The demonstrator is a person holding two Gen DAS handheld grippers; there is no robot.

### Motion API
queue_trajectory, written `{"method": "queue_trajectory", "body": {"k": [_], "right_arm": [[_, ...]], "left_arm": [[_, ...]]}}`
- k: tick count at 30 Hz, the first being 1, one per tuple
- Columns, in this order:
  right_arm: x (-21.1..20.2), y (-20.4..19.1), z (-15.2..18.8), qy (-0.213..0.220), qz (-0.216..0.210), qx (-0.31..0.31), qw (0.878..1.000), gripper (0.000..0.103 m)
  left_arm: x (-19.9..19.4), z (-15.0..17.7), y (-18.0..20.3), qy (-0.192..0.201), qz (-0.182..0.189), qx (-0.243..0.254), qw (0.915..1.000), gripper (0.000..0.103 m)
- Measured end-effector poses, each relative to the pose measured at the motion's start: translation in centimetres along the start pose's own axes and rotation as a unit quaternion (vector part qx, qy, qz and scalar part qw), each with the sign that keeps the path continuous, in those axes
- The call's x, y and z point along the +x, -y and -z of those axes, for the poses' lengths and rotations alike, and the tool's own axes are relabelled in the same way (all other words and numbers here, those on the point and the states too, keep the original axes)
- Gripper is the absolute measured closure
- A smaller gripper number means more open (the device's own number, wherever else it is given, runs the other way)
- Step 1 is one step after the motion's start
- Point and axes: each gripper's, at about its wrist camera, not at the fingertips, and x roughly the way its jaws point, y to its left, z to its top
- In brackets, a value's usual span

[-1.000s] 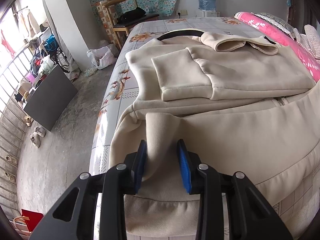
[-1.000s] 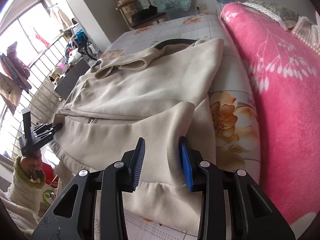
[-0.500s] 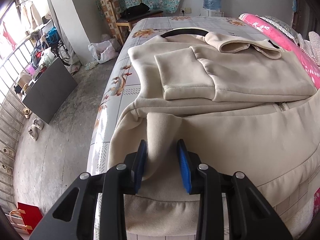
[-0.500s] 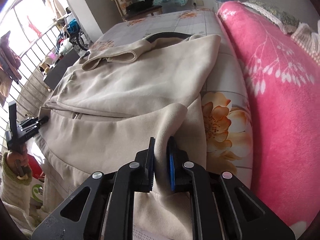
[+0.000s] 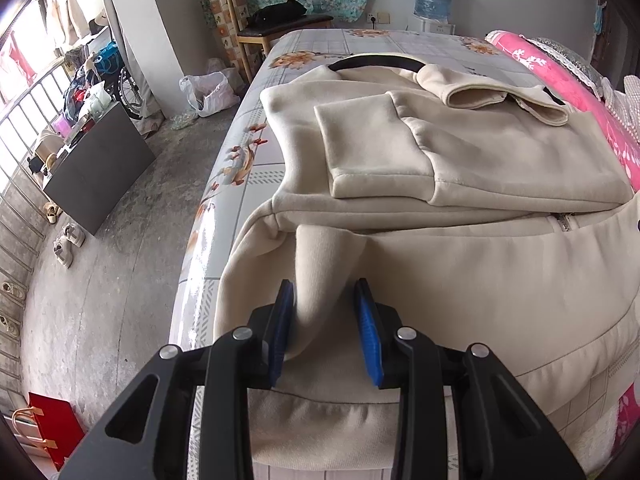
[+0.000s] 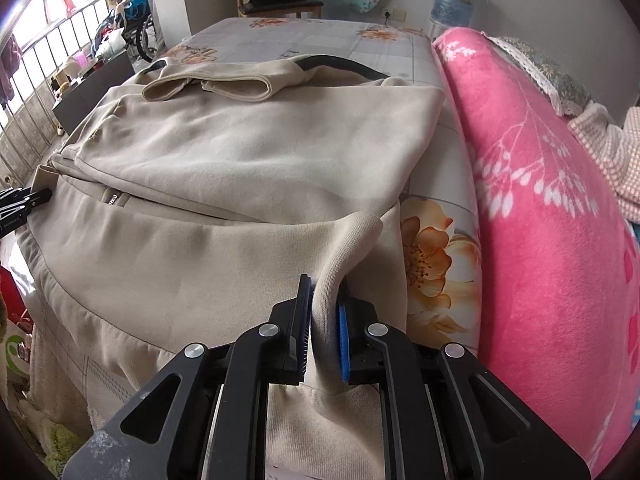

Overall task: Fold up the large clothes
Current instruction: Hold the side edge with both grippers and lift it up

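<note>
1. Firstly, hold right gripper (image 6: pixel 323 320) firm on the near hem of the jacket (image 5: pixel 480 280), having just been closing with a thin fold pinched between the jaws.
2. Tighten left gripper (image 5: pixel 324 320) before lifting: half-open round a thicker hem fold, one pad touching, the other seemingly clear.
3. Raise both corners level and together, carrying hem toward collar.
4. Lying flat on bed (image 5: pixel 360 40) beside blanket (image 6: pixel 540 200): hem nearest, collar farthest, long axis running away.

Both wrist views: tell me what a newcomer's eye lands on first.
A beige jacket sprawls across the floral-sheeted bed, sleeves folded in. Close up, the right gripper pinches a raised fold near its hem, the left gripper straddling another. A hot-pink blanket glares along the bed's right side.
</note>
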Motion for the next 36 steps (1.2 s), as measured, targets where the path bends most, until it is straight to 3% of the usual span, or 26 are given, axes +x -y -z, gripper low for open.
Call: {"method": "queue_trajectory", "body": {"k": [17, 36], "right_arm": [[0.39, -0.91, -0.12, -0.008, 0.034, -0.023, 0.999, 0.090], [0.49, -1.00, -0.10, -0.007, 0.038, -0.026, 0.999, 0.090]], "left_arm": [[-0.16, 0.04, 0.10, 0.003, -0.003, 0.006, 1.0000, 0.072], [-0.17, 0.07, 0.34, 0.007, -0.012, 0.015, 0.9998, 0.072]]}}
